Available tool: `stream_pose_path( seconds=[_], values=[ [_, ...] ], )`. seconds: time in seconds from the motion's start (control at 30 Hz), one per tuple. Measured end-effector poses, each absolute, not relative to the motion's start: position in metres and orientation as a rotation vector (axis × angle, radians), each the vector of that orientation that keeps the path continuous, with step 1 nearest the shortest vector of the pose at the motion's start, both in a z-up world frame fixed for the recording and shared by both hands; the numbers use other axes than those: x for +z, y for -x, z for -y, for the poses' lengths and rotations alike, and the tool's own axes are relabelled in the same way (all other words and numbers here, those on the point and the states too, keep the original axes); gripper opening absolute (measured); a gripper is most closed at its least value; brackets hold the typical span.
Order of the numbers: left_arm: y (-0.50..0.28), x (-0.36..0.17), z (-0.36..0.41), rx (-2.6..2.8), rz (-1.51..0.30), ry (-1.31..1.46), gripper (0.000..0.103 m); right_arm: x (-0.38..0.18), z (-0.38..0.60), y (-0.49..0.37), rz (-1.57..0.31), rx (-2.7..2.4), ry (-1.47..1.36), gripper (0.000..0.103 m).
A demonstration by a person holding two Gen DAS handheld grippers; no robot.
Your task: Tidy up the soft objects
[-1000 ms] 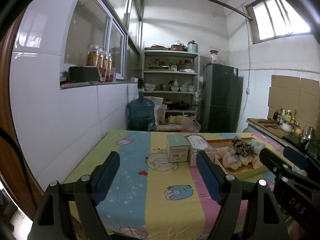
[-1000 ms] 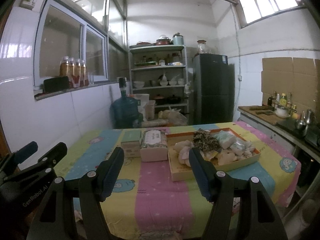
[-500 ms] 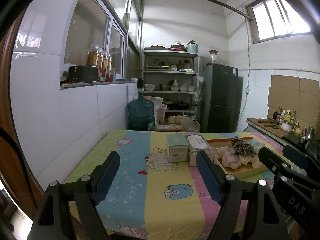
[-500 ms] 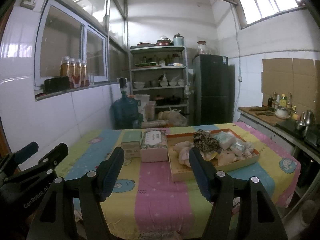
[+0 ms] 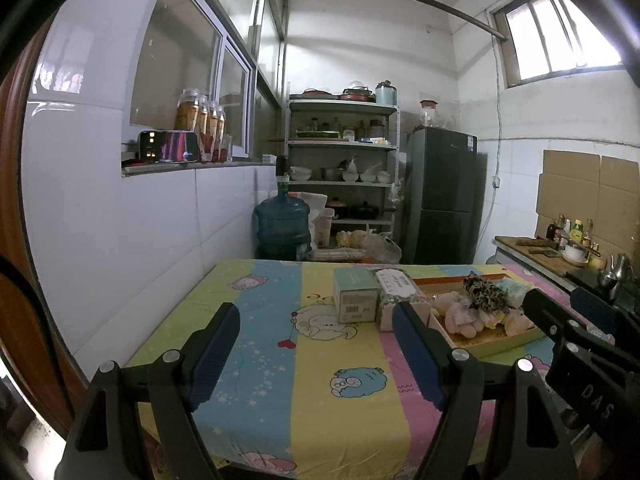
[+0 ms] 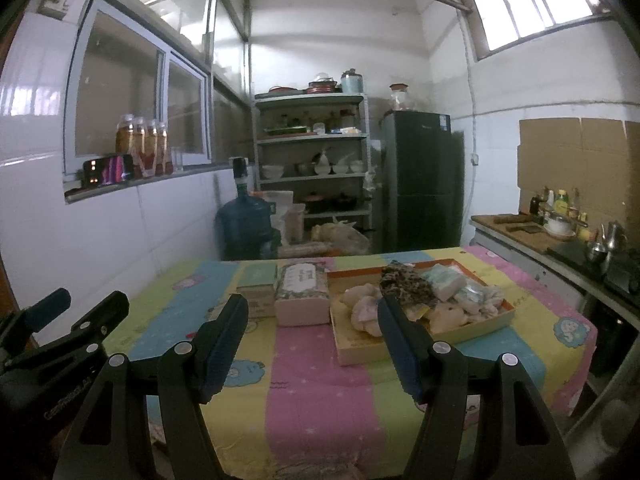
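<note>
Tongs (image 5: 316, 350) (image 6: 312, 338) gape above table's near edge (image 6: 320, 456); tray (image 6: 472, 332) beyond.

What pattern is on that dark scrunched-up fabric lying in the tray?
A leopard-style print, dark spots on tan, on the fabric in the tray. The right wrist view shows it best.

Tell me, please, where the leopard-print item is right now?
In the right wrist view, the leopard-print item lies in the orange tray, between pale soft pieces and a white packet.

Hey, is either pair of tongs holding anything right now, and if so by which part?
Nothing is held. The left tongs and the right tongs are both open and empty above the cartoon-print tablecloth.
</note>
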State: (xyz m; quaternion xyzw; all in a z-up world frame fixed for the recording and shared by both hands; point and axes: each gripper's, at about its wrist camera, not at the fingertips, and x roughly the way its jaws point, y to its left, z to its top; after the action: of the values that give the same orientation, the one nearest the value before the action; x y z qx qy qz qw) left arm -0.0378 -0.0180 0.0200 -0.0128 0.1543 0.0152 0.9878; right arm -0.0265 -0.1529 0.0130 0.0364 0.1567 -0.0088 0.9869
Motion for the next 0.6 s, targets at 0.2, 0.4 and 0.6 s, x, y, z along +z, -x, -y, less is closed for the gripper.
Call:
stream_pose_path(
  seconds=[0.2,0.4,0.6],
  values=[
    [0.0401,0.0155,0.0196,0.027,-0.318,0.024,0.078,0.0129,0.1533,0.0277,-0.318,-0.016,-0.074,0.069],
    [0.0401,0.0152,0.0199,0.026,-0.318,0.025,0.078,0.0128,0.1535,0.0280,-0.319,-0.016,-0.074,0.069],
    [0.0402,0.0131,0.0219,0.025,-0.321,0.022,0.078,0.0130,0.1528,0.0279,-0.319,-0.016,-0.074,0.069]
  ],
)
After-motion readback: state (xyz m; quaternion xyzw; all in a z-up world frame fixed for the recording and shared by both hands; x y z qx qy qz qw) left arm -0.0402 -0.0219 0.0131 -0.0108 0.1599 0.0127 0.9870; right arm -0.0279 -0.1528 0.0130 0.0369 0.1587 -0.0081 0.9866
